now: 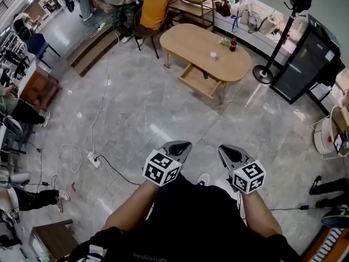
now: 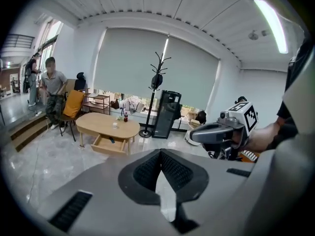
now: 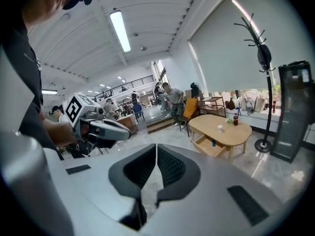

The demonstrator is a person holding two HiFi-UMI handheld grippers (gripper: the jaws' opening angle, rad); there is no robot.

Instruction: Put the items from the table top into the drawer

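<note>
A white cup (image 1: pixel 213 55) and a dark bottle (image 1: pixel 233 45) stand on the oval table (image 1: pixel 185 40), its drawer (image 1: pixel 192 78) pulled open beneath. Well short of the table are the left gripper (image 1: pixel 182 144) and right gripper (image 1: pixel 224 148). Only the gripper views show both pairs of jaws pressed together, empty.

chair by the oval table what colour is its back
The chair back is orange-yellow, clearest in the head view.

Pale wood on the bench (image 1: pixel 191 41), and the drawer (image 1: pixel 197 82) is the same light timber. White cup (image 1: pixel 213 55), dark bottle (image 1: pixel 233 45) with a touch of red. The floor (image 1: pixel 136 113) is glossy grey marbling. The left hand-held gripper (image 1: pixel 181 148) and right hand-held gripper (image 1: pixel 228 152) are grey, with black-and-white patterned cubes. Mustard-yellow chair (image 1: pixel 154 10).
</note>
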